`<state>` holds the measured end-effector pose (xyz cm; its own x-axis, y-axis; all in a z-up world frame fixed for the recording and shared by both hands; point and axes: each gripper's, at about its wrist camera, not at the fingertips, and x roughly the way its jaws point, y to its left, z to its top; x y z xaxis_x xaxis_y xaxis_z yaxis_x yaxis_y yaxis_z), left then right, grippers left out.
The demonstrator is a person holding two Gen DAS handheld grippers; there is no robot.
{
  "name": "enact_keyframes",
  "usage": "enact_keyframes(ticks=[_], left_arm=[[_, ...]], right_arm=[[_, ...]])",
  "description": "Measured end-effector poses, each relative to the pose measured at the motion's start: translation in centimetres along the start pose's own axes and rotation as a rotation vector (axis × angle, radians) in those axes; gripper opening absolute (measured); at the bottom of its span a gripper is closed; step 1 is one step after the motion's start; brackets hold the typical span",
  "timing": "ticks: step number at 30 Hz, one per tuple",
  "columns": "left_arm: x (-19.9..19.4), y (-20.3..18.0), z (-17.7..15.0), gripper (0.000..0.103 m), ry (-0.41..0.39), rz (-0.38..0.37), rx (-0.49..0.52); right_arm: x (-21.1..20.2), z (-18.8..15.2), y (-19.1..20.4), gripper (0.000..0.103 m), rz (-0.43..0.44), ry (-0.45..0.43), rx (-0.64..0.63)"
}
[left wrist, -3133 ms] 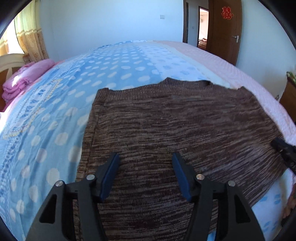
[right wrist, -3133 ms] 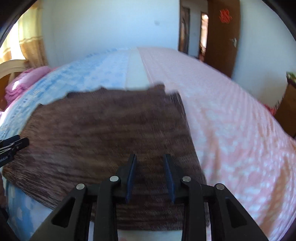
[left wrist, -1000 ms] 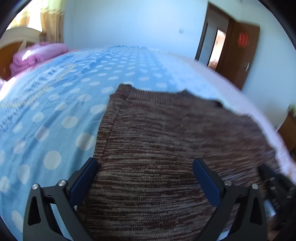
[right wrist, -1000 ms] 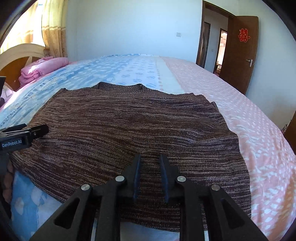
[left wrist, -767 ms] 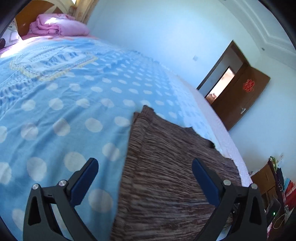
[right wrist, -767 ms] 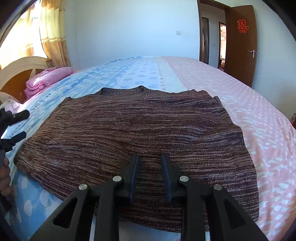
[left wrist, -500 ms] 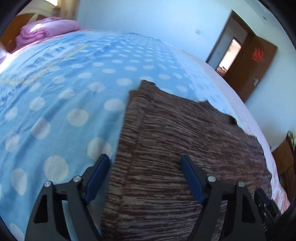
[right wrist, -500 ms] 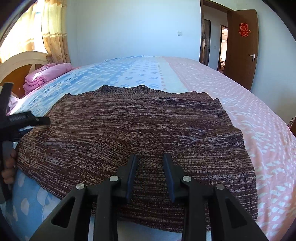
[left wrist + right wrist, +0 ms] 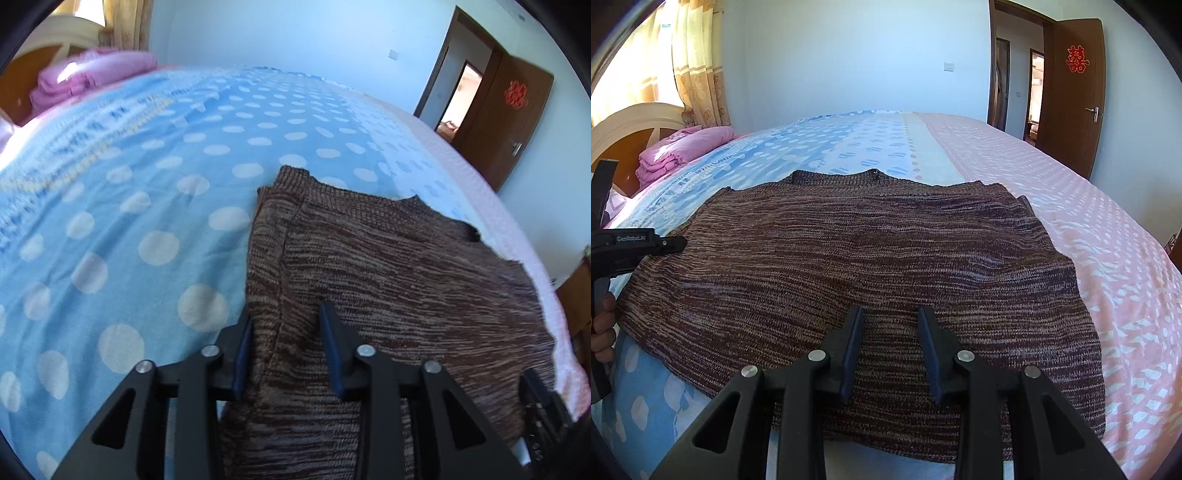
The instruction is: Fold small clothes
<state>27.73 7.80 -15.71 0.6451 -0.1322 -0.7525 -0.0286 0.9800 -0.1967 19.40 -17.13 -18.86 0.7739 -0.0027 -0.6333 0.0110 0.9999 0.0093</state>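
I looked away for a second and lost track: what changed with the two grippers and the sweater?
The left gripper narrowed its wide-open jaws around the brown sweater's left edge, not yet pinching it. The right gripper stayed hovering, slightly open, over the hem; the sweater still lies flat.

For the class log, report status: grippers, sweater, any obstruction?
Left gripper open, astride the sweater side edge. Right gripper open over its hem. Sweater flat on the bed. Nothing obstructing.

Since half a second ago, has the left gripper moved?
Yes. The left gripper has narrowed its jaws and now straddles the left edge of the brown marled knit sweater, one finger over the blue polka-dot bedspread.
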Motion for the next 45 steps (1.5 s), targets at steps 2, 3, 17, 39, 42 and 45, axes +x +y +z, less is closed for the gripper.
enact_keyframes(ticks=[2,3,17,39,42,45], left_arm=[[0.2,0.1,0.0,0.041,-0.005,-0.008,-0.032],[0.3,0.3,0.1,0.04,-0.005,-0.022,-0.051],[-4.9,-12.4,-1.7,0.01,-0.114,-0.121,0.283],[-12.8,-3.8,-6.1,0.092,-0.183,-0.28,0.263],[-12.5,-2.9,-7.4,0.092,-0.166,-0.262,0.284],[-12.2,-2.7,-8.2,0.092,-0.164,-0.275,0.313]], right_arm=[[0.0,0.0,0.0,0.033,0.002,0.001,0.001],[0.0,0.0,0.0,0.033,0.002,0.002,0.001],[-0.1,0.0,-0.4,0.034,0.006,0.004,0.033],[-0.3,0.1,-0.6,0.037,0.033,-0.003,0.046],[-1.7,0.4,-0.7,0.037,0.089,-0.025,0.082],[-3.4,1.2,-0.6,0.049,0.27,-0.007,0.171]])
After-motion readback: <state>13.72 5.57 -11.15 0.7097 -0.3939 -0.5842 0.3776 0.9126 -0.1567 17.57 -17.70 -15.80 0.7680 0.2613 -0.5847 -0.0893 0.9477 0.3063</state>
